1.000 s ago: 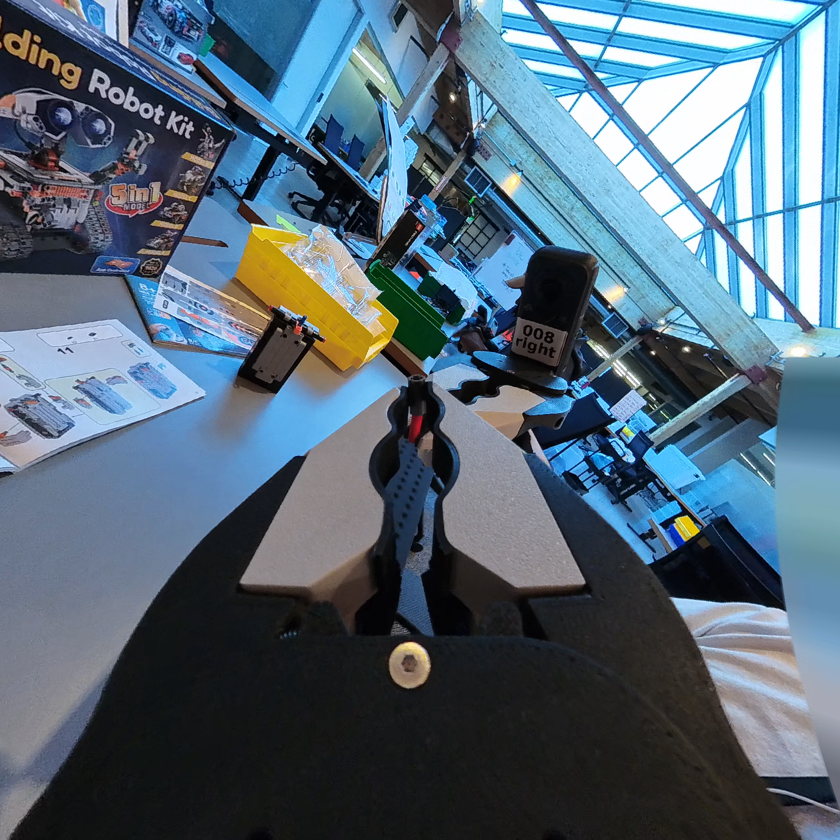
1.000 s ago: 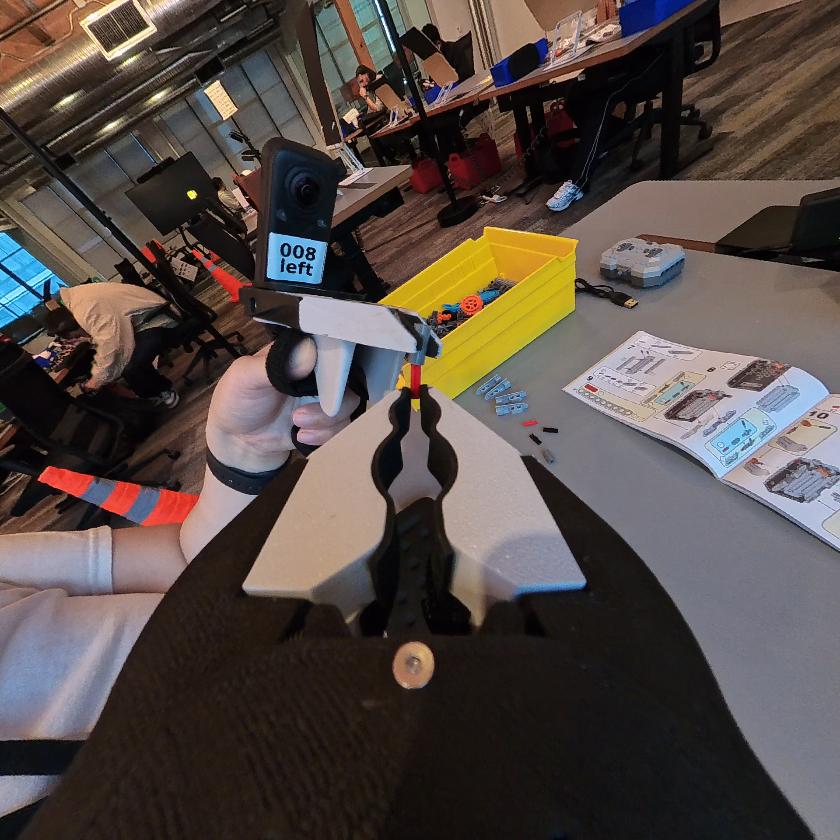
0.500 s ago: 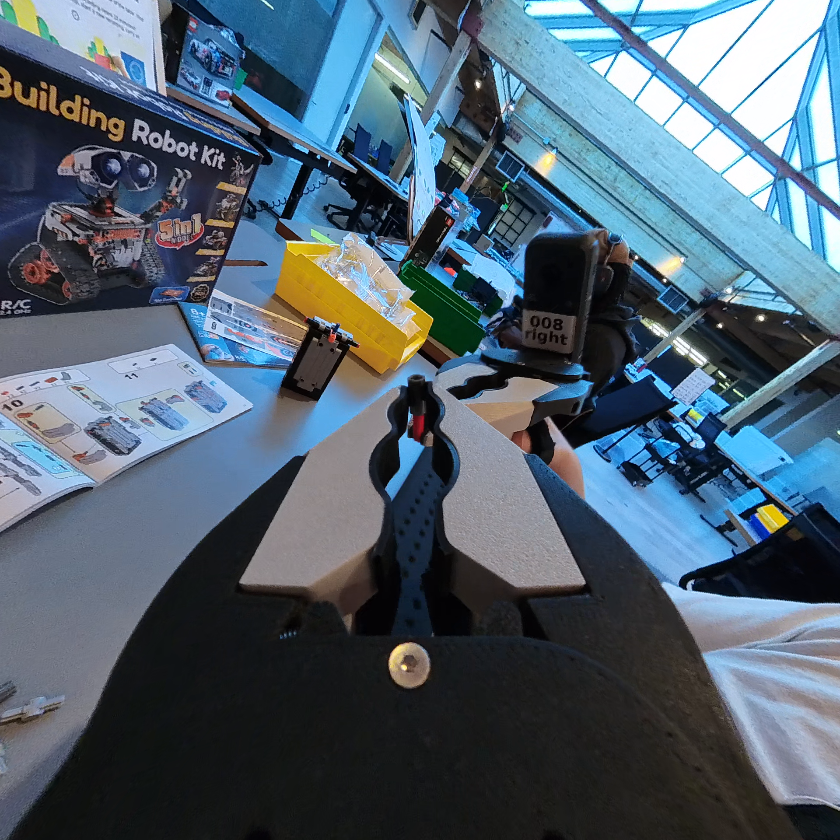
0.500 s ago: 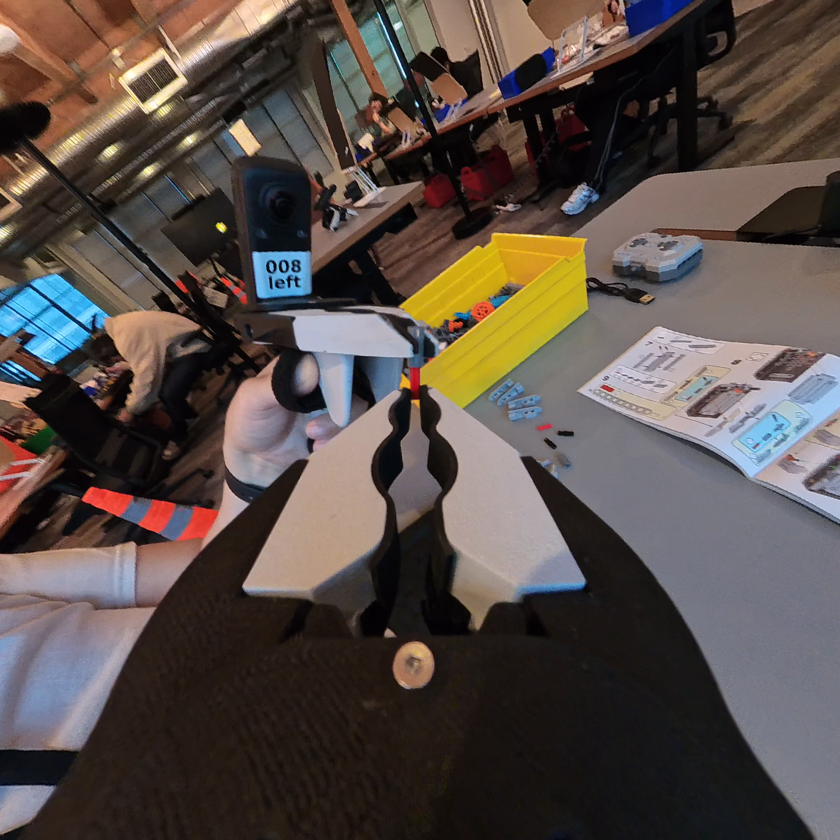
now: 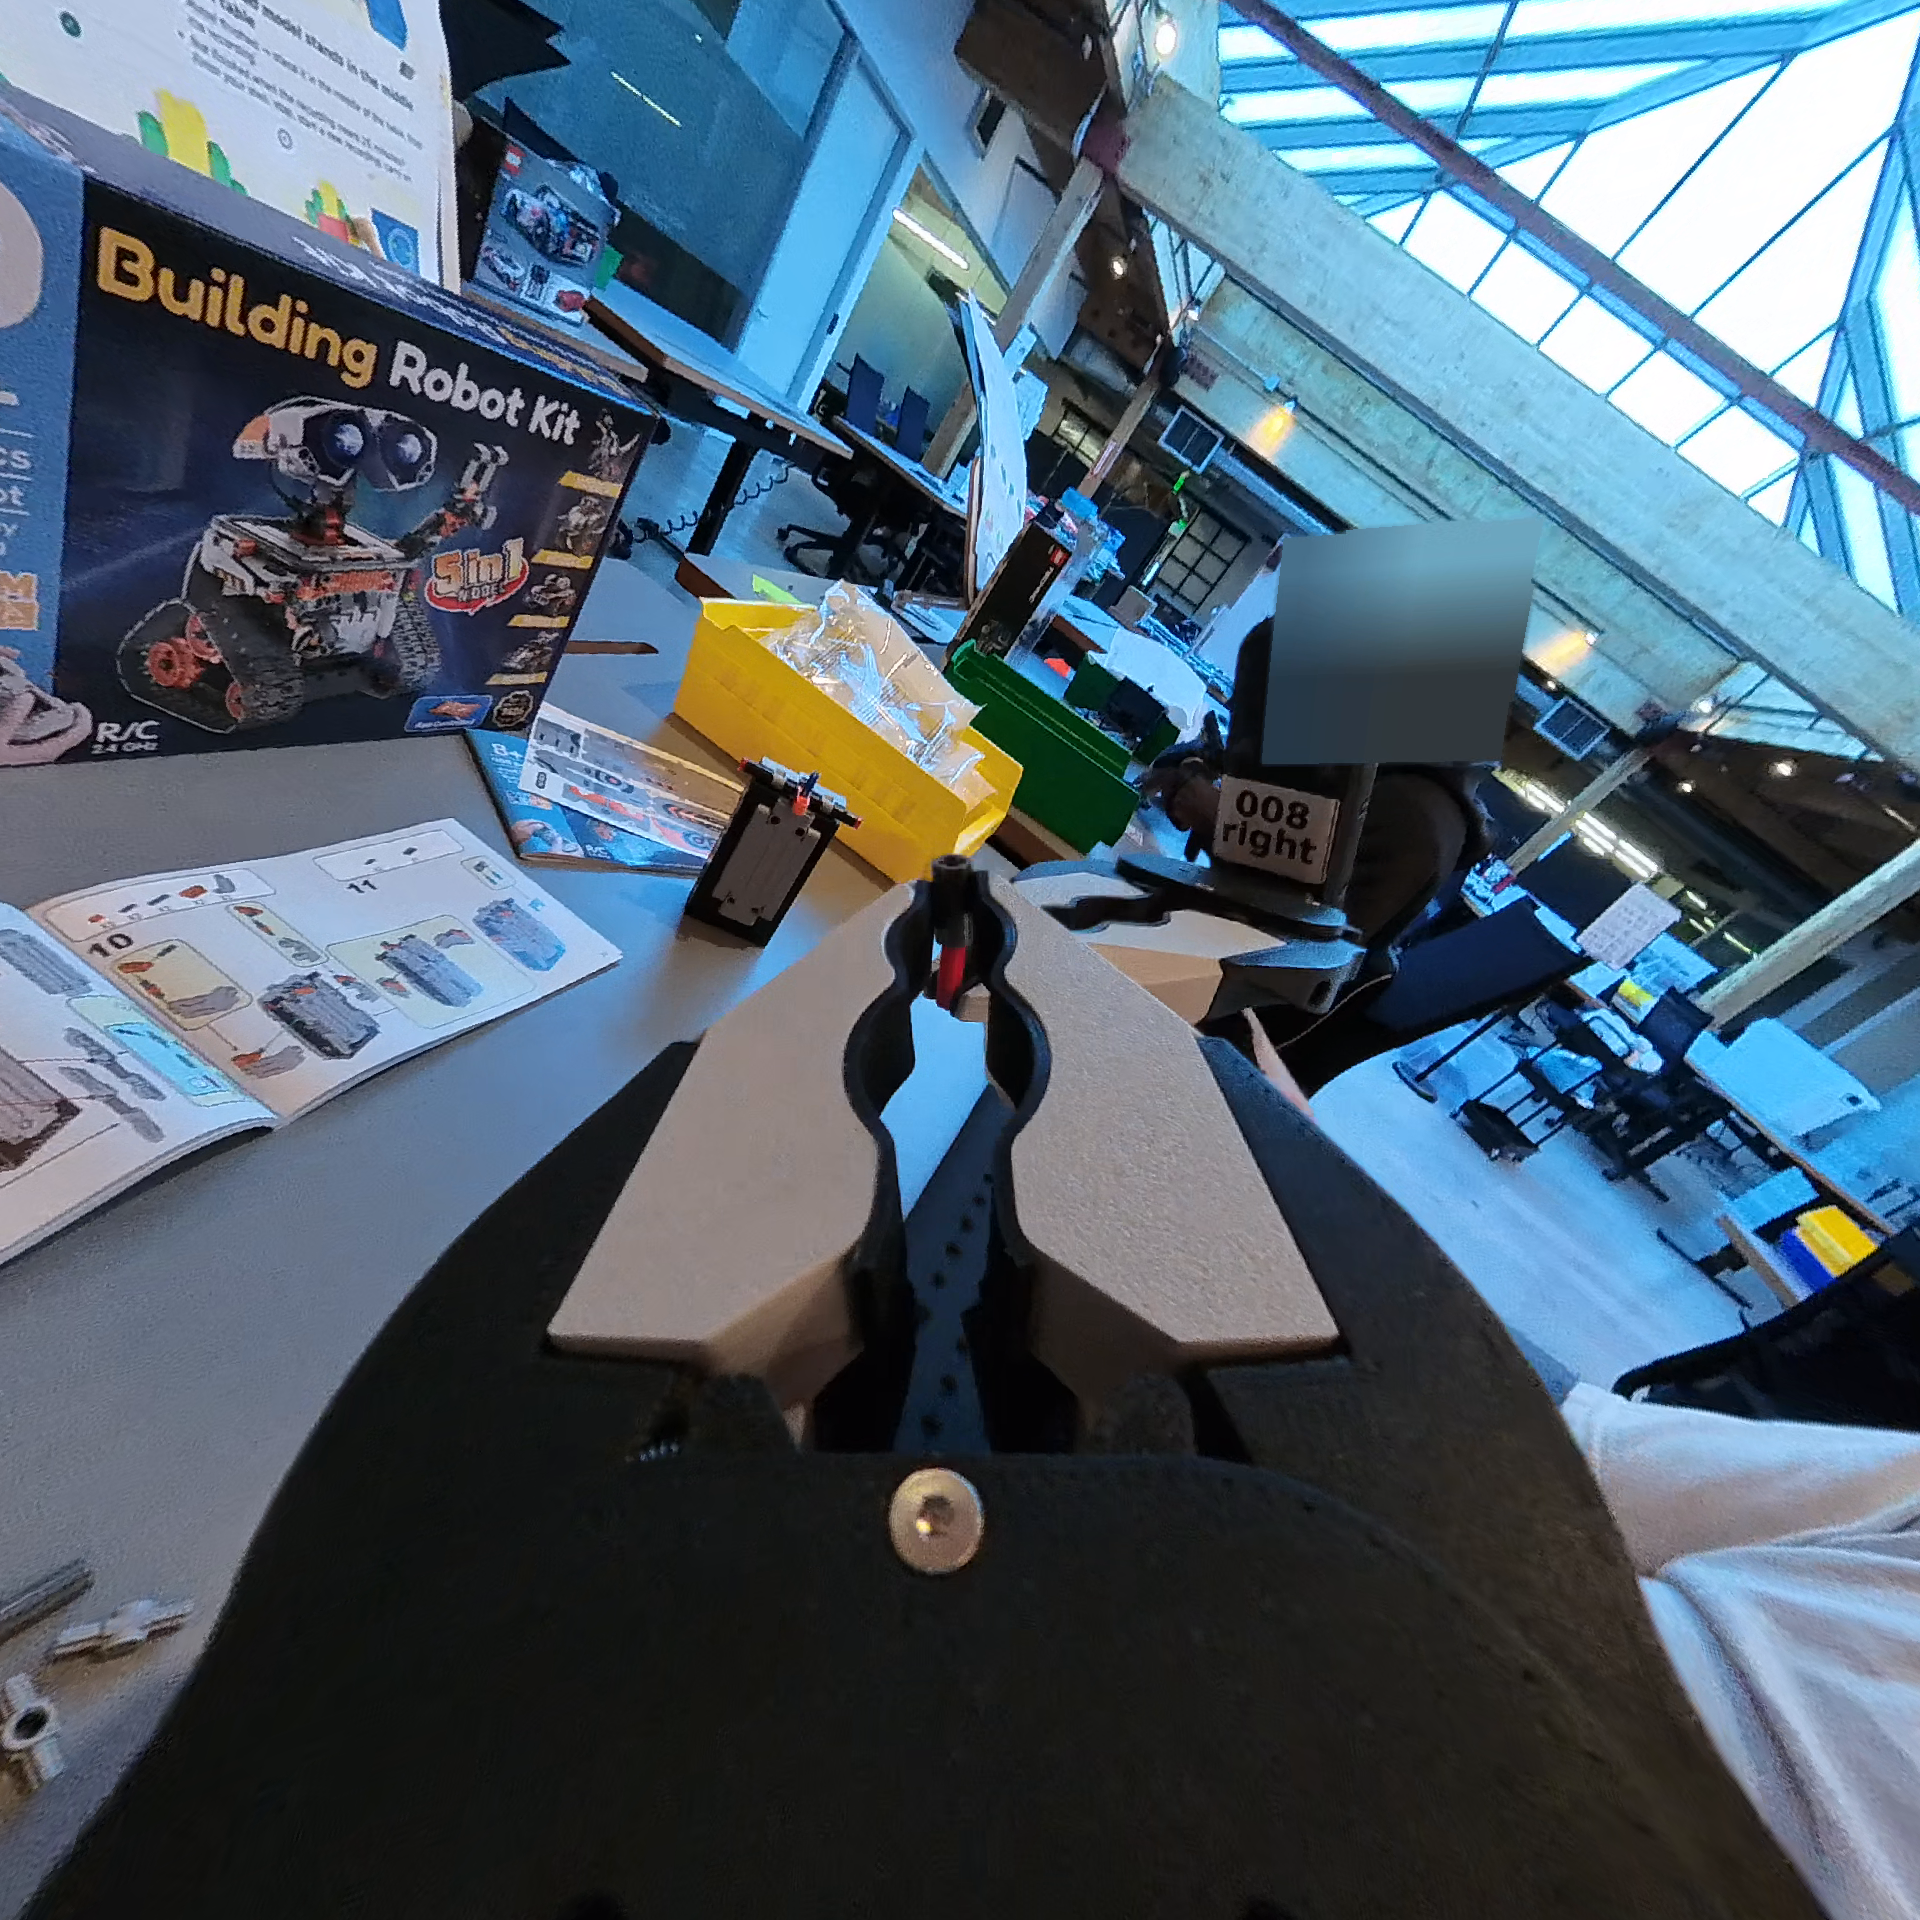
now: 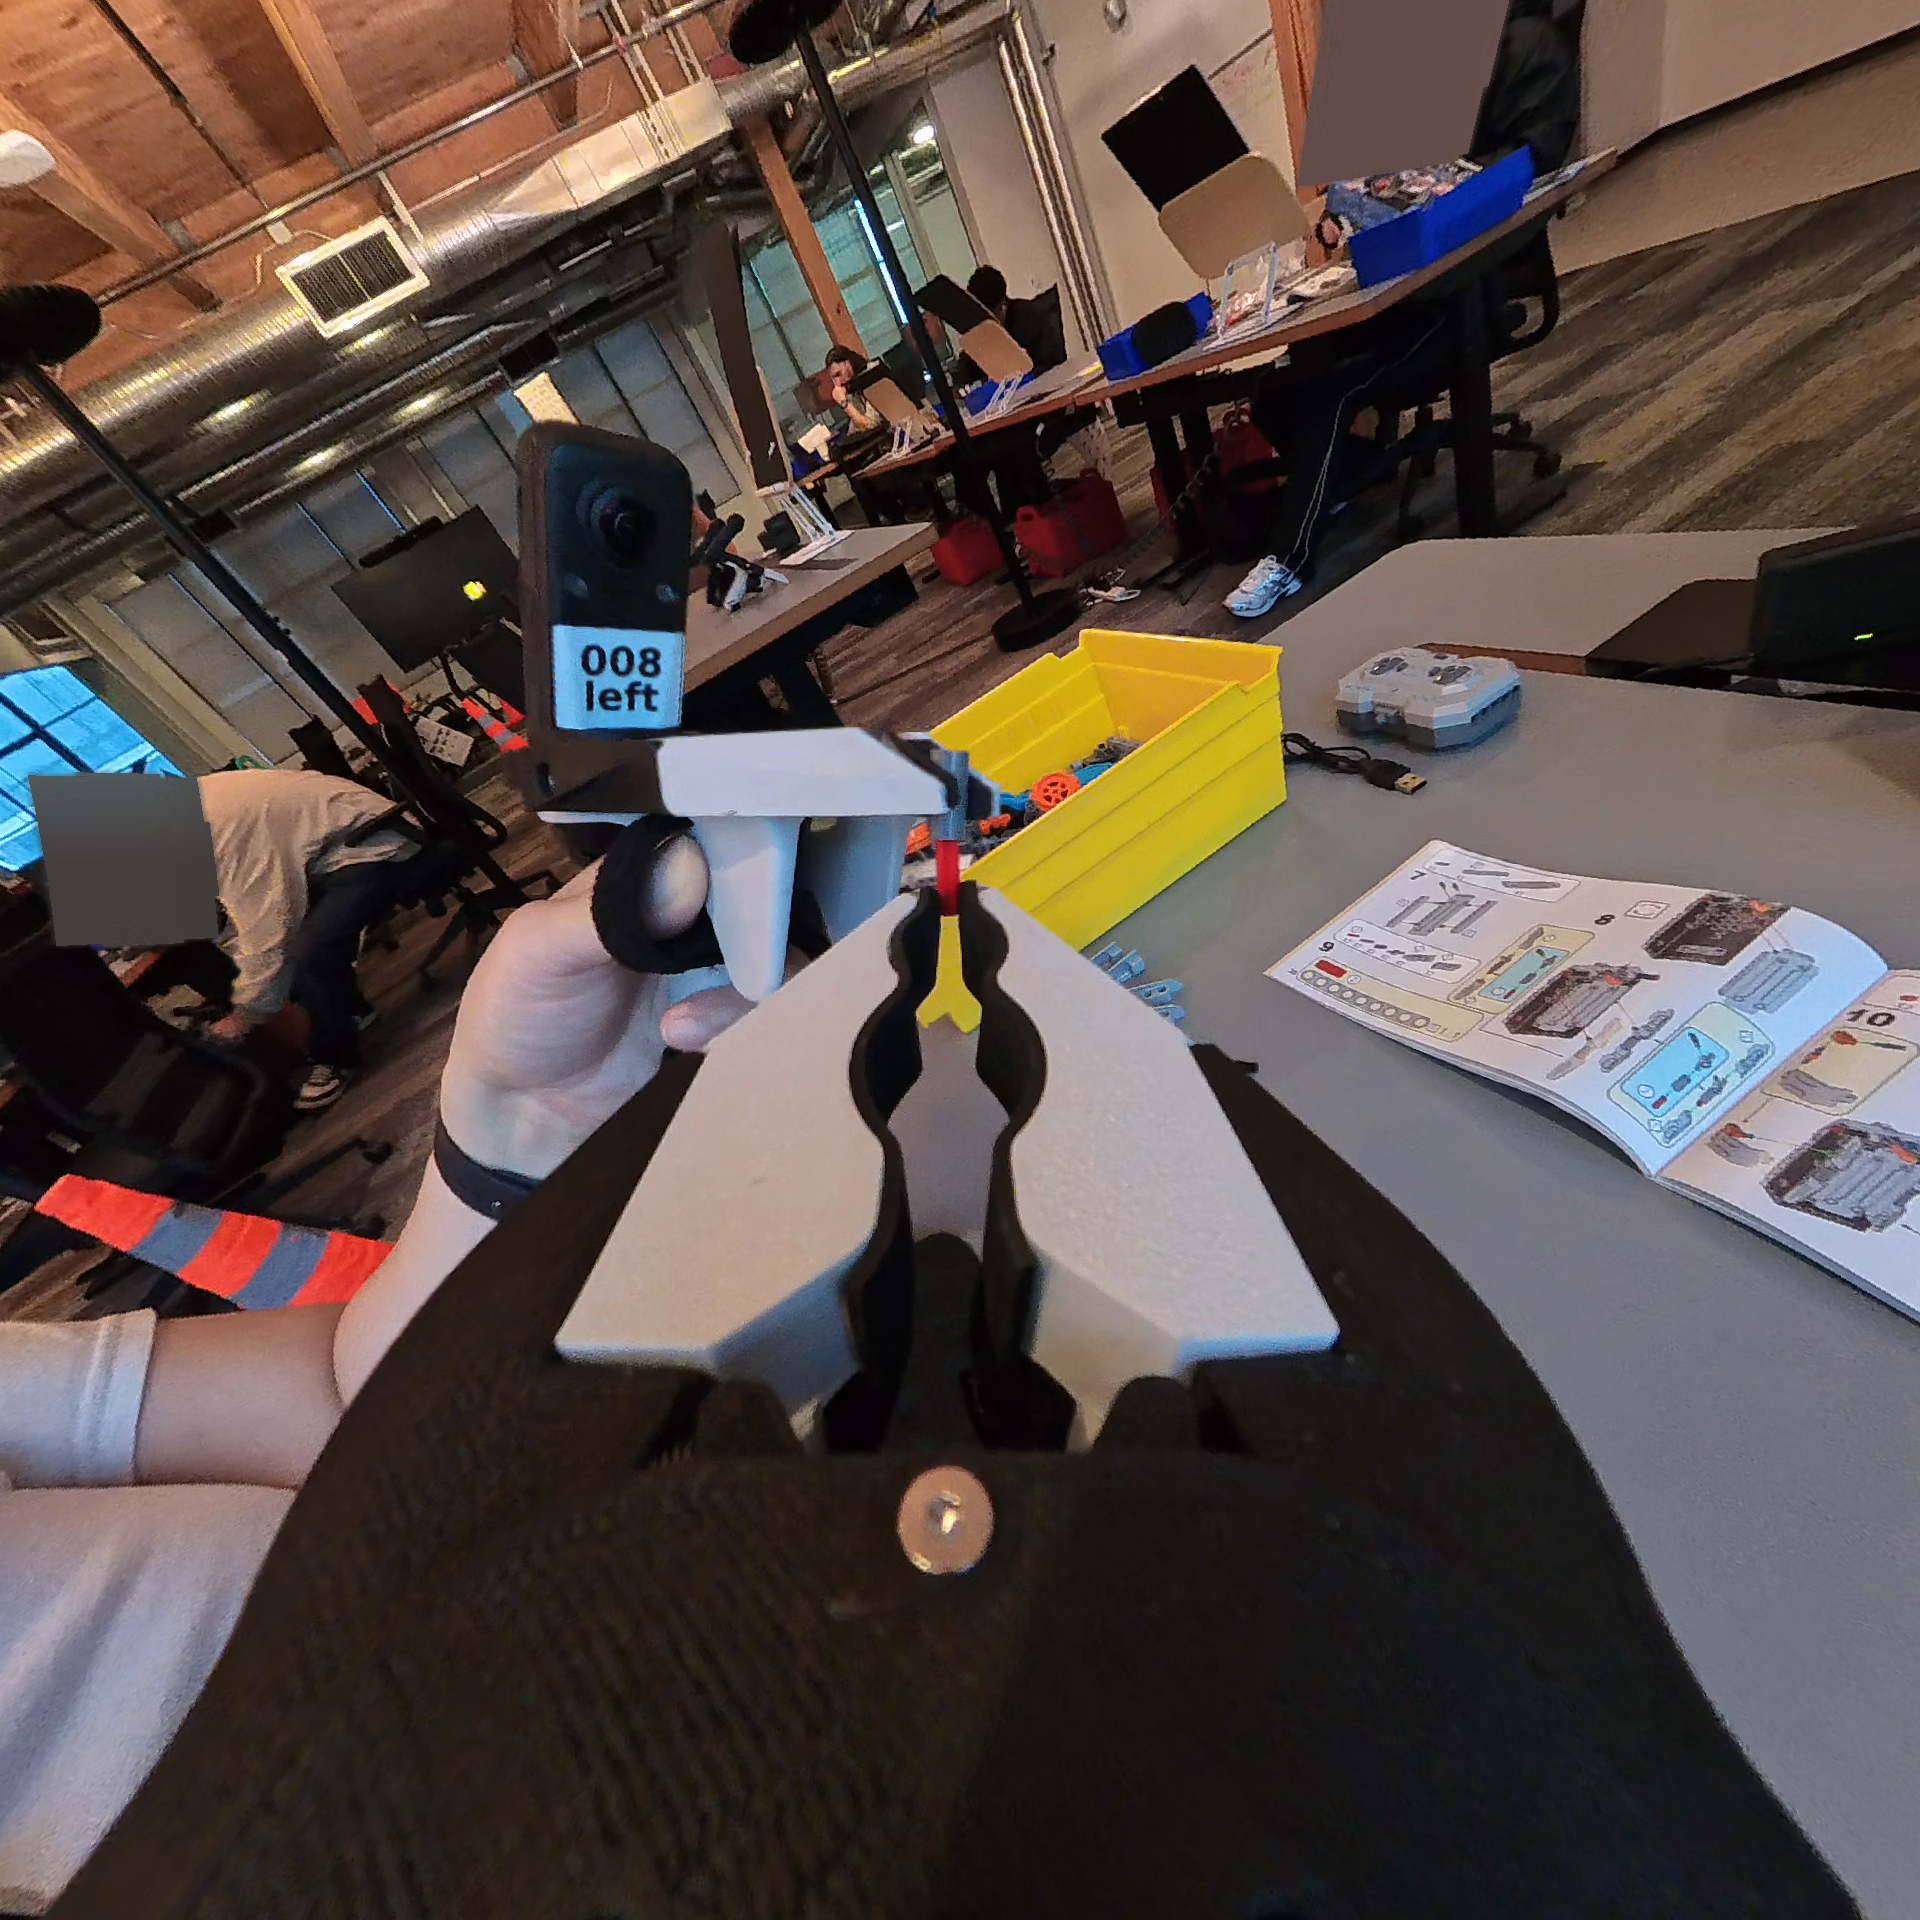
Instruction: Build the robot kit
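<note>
My left gripper [image 5: 951, 914] is shut on a dark perforated beam [image 5: 951, 1257] that runs back between its fingers. At its tips a red axle [image 5: 951, 956] with a black end shows. My right gripper [image 6: 948, 899] is shut on the red axle [image 6: 948, 868], which rises into a small grey connector [image 6: 961, 790] at the tip of the left gripper [image 6: 810, 774]. A hand holds the left gripper in the air at the table edge. The two grippers meet tip to tip. The right gripper also shows in the left wrist view [image 5: 1153, 945].
On the grey table [image 6: 1558, 1403] lie an open instruction booklet [image 6: 1610, 1029], a yellow bin of parts [image 6: 1174, 790], a grey controller [image 6: 1429, 696] and a cable [image 6: 1351, 764]. The left wrist view shows a kit box [image 5: 312, 499], a small black module [image 5: 764, 862], a yellow bin [image 5: 790, 717] and loose connectors [image 5: 114, 1626]. Only a small space, under 4 cm, lies between the two pairs of fingers.
Both grippers stay shut and tip to tip on the red axle. The left view has swung to show more of the table and box. The left gripper sits higher in the right view.
</note>
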Demonstrator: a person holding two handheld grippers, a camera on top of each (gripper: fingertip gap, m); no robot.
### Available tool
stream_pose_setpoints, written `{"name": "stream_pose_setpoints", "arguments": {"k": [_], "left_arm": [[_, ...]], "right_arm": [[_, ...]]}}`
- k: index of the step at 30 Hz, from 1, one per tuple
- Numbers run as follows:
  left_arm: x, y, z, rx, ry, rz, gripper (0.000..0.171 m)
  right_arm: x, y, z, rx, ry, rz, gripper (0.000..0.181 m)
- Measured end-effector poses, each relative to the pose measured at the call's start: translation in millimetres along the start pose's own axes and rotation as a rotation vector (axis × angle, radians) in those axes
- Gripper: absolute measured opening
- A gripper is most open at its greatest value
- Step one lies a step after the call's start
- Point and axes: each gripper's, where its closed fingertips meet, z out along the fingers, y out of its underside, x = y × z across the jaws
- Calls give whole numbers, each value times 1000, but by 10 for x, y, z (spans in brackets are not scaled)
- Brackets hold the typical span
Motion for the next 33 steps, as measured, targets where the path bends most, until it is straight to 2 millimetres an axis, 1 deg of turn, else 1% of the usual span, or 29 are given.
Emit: {"name": "stream_pose_setpoints", "arguments": {"k": [6,17,23,30,33], "left_arm": [[39,13,-10,-34,-4,101,5],[40,123,-54,-152,-5,202,5],[19,181,-75,-203,-5,216,5],[14,216,-104,-243,-22,276,5],[34,189,-98,-216,2,219,5]], "right_arm": [[-28,5,-3,-8,-47,32,2],[-38,111,-2,-78,-75,22,2],[-32,172,7,-111,-59,-9,2],[-46,210,19,-127,-92,41,2],[-66,179,12,-104,-119,66,2]]}}
